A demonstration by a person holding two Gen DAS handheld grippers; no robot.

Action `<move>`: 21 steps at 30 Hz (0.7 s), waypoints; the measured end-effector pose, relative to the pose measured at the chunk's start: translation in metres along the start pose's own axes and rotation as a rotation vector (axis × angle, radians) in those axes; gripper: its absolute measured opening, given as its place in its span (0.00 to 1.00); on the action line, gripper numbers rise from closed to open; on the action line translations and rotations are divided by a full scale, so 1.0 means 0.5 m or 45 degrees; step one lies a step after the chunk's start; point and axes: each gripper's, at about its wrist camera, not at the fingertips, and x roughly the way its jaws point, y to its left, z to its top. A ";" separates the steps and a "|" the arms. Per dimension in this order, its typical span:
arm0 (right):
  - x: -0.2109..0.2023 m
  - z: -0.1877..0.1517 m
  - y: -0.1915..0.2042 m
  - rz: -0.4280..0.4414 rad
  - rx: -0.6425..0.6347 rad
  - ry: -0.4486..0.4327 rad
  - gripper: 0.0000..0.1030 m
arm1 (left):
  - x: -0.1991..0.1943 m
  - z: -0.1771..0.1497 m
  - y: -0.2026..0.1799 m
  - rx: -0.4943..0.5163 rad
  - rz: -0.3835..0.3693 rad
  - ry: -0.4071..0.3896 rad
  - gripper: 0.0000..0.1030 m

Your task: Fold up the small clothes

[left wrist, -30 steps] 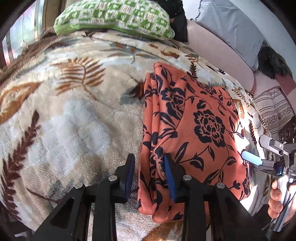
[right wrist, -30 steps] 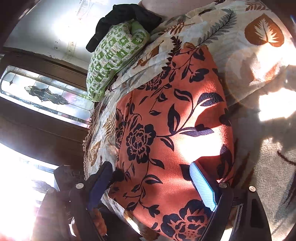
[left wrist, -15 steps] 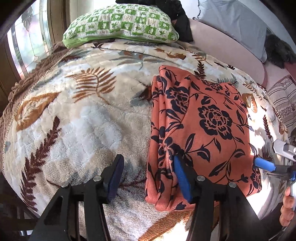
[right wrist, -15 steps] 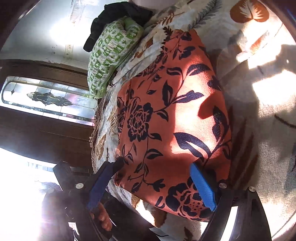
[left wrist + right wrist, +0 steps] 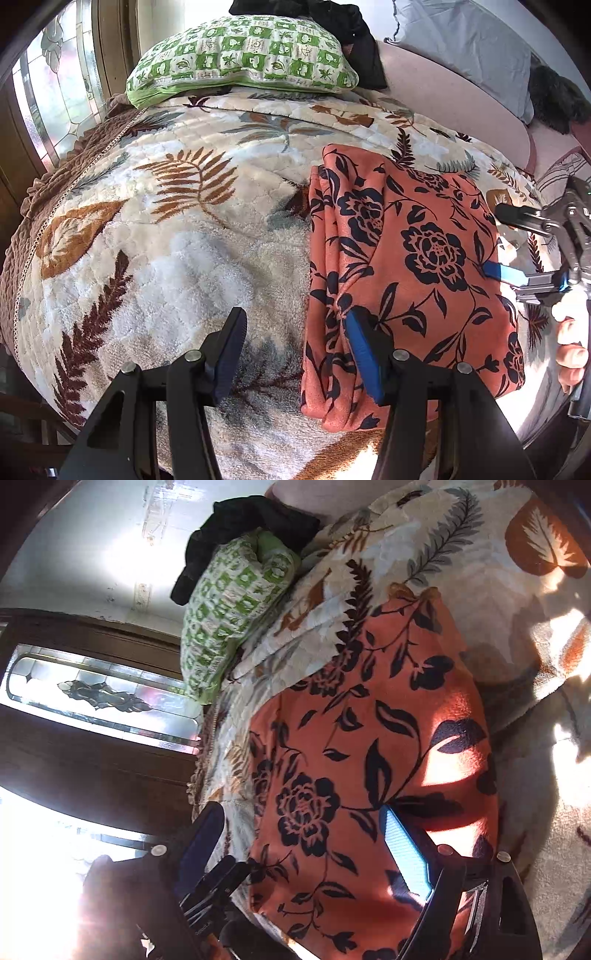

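Note:
An orange garment with dark blue flowers [image 5: 410,258] lies folded into a rectangle on a leaf-patterned blanket [image 5: 166,251]. My left gripper [image 5: 295,347] is open above the garment's near left corner. Its right finger hovers over the bunched left fold and its left finger is over bare blanket. My right gripper [image 5: 513,245] reaches in at the garment's right edge, jaws wide apart. In the right wrist view the garment [image 5: 351,757] fills the middle. The right gripper [image 5: 303,849] is open over its near end, with nothing pinched.
A green checked pillow [image 5: 240,55] lies at the head of the bed with dark clothing [image 5: 351,33] behind it. A grey cushion [image 5: 469,48] leans at the back right. A window [image 5: 48,110] is on the left. A person's fingers [image 5: 570,358] hold the right gripper's handle.
My left gripper's jaws have widened and let go of the garment's left fold. The right gripper has moved farther along the garment's right edge, still open.

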 end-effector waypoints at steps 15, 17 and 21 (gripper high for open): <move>-0.141 -0.043 -0.078 -0.080 -0.002 -0.168 0.86 | 0.009 0.071 0.032 -0.104 -0.212 -0.036 0.77; -0.139 -0.039 -0.110 -0.086 0.046 -0.152 0.86 | 0.037 0.083 0.030 -0.114 -0.252 -0.001 0.77; -0.099 -0.027 -0.127 -0.057 0.050 -0.089 0.86 | 0.095 0.086 0.008 -0.065 -0.252 0.077 0.77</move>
